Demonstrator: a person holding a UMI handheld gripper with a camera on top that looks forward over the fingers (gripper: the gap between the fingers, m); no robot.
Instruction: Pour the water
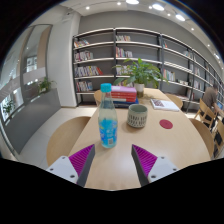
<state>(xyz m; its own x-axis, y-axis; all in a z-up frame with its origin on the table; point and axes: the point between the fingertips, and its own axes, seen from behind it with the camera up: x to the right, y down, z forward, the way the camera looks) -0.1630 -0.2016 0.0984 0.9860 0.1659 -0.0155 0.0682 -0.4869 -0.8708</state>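
Observation:
A clear plastic water bottle [107, 118] with a blue cap and blue label stands upright on the light wooden table [120, 160], just ahead of the fingers and a little left of centre. A patterned cup [137, 115] stands to its right, slightly farther away. My gripper [113, 160] is open and empty, its magenta pads [82, 160] spread wide apart over the near part of the table. Nothing is between the fingers.
A potted plant [140, 73] and stacked books [123, 96] stand at the table's far end. A red coaster [166, 124] and an open book [165, 104] lie to the right. Bookshelves [100, 60] line the back wall. A chair [205, 135] is at the right.

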